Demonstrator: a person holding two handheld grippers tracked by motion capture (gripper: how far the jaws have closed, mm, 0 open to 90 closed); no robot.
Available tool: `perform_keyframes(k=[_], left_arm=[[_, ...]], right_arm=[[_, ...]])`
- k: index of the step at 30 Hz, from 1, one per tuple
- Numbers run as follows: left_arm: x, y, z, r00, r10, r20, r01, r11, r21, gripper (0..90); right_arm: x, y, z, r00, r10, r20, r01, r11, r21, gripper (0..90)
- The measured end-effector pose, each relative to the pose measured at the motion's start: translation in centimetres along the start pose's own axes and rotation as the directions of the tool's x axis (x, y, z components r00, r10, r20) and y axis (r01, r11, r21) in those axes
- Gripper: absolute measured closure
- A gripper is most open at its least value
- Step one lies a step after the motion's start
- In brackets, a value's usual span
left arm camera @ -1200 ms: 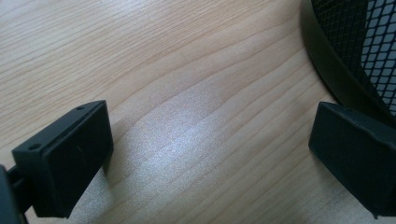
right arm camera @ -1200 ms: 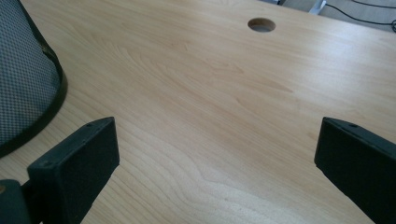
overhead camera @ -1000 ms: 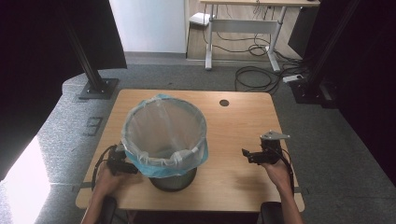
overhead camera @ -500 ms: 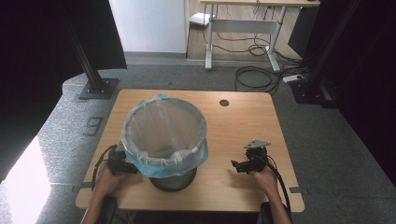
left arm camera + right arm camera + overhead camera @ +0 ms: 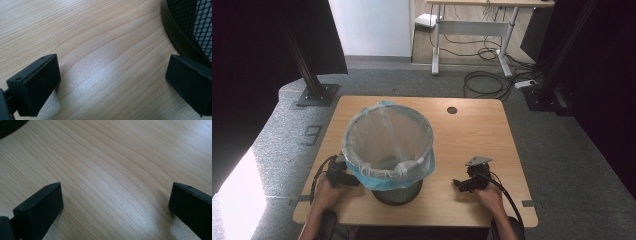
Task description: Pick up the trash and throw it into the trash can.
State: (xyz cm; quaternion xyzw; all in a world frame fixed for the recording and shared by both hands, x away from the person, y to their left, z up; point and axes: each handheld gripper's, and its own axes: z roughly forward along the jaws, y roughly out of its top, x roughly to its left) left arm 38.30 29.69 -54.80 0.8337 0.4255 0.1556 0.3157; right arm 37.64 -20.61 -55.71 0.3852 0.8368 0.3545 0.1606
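A black mesh waste bin lined with a clear and blue plastic bag stands on the wooden table, toward its front left. My left gripper rests low on the table just left of the bin's base, partly hidden under the bag's rim. In the left gripper view its jaws stand wide apart over bare wood, with the bin's mesh wall at the upper right. My right gripper sits on the table right of the bin, open, its jaws over bare wood.
A round cable hole lies near the table's far edge. Dark stand bases sit on the grey carpet beyond the table, with a white desk and loose cables farther back. A dark bin edge shows at the upper left of the right gripper view.
My right gripper has moved left and toward the front edge, coming down closer to the table. The left gripper and the bin have stayed put.
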Motion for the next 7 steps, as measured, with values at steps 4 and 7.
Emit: perform_keyframes(k=[4, 7], left_arm=[[-0.01, 0.00, 0.00, 1.0000, -0.001, 0.000, 0.001, 1.0000, 0.000, 0.0], [-0.01, 0.00, 0.01, 1.0000, -0.002, 0.000, 0.002, 1.0000, -0.001, 0.0]], right_arm=[[0.01, -0.03, 0.00, 1.0000, -0.002, 0.001, 0.002, 1.0000, -0.002, 0.0], [0.01, -0.04, 0.00, 1.0000, -0.002, 0.001, 0.002, 1.0000, -0.002, 0.0]])
